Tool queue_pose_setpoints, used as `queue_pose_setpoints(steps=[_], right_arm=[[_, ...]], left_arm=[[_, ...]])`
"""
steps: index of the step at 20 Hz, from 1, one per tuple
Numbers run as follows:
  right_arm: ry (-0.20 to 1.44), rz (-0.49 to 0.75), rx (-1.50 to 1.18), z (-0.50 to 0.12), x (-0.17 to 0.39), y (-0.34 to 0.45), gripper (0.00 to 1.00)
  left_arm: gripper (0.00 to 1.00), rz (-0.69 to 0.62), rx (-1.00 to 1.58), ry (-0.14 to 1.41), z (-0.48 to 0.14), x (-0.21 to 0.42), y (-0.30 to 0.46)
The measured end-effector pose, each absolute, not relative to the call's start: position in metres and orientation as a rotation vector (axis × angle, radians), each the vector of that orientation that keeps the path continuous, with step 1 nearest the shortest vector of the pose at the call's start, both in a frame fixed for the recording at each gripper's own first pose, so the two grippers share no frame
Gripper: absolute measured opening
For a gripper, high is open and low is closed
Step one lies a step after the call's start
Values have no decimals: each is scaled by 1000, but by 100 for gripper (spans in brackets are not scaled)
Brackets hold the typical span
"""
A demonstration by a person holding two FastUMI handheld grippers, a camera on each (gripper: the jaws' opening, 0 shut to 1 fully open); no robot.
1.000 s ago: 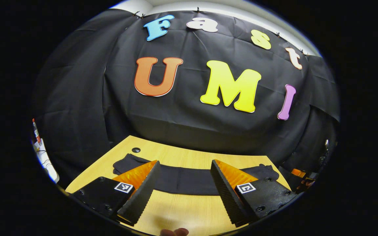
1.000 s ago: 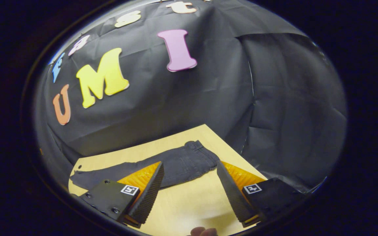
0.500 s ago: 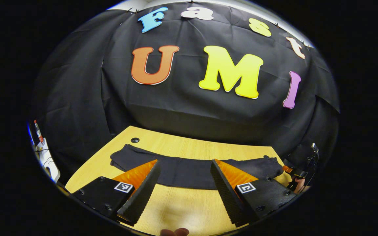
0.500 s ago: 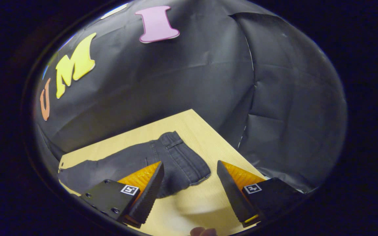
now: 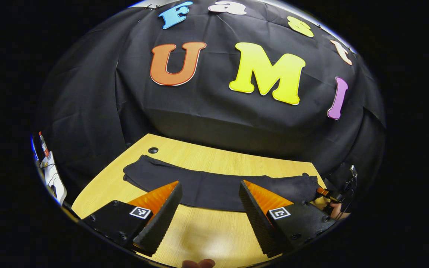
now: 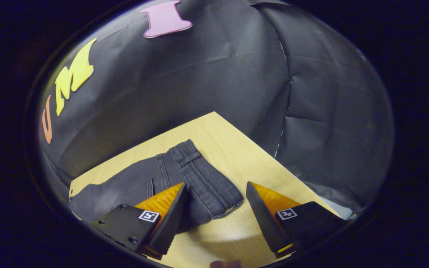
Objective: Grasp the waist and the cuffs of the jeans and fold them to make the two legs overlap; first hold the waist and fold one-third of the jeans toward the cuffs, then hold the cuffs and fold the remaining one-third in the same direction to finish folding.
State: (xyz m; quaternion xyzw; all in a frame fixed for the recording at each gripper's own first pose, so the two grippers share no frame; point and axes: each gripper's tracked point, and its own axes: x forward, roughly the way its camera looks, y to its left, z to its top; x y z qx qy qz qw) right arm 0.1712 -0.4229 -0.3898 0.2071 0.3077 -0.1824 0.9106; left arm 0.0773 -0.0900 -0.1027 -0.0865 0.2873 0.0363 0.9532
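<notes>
Dark jeans (image 5: 214, 186) lie flat across the wooden table (image 5: 207, 238), cuffs at the left end and waist at the right end in the left gripper view. My left gripper (image 5: 210, 208) is open above the table's near side, just short of the legs' middle. In the right gripper view the waist (image 6: 207, 182) with its belt loops lies close ahead. My right gripper (image 6: 216, 212) is open, its left finger over the waist's near corner, nothing between the fingers. In the left gripper view the right gripper (image 5: 330, 195) and the hand holding it appear by the waist end.
The table's far right corner (image 6: 214, 115) and right edge run close to the waist. A small round hole (image 5: 153, 150) sits in the table near the cuffs. A white object with cables (image 5: 50, 175) stands off the table's left side.
Both grippers have moved forward and tipped down toward the jeans. The right one has closed in on the waist, which now looks larger and nearer. Both stay open.
</notes>
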Motion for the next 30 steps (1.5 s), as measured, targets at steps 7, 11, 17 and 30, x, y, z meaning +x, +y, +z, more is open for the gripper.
queue_pose_setpoints(steps=[7,11,17,30], right_arm=[[667,-382,465,-388,173,-408,51],[676,-391,440,-368,163,-409,10],[611,-377,397,-297,144,-389,5],[472,-32,144,-141,196,-131,1]], left_arm=[[99,115,-249,601,-112,69,-76],[99,157,-269,576,-107,58,-50],[99,222,-331,558,-114,37,-11],[99,304,-396,452,-111,2,83]])
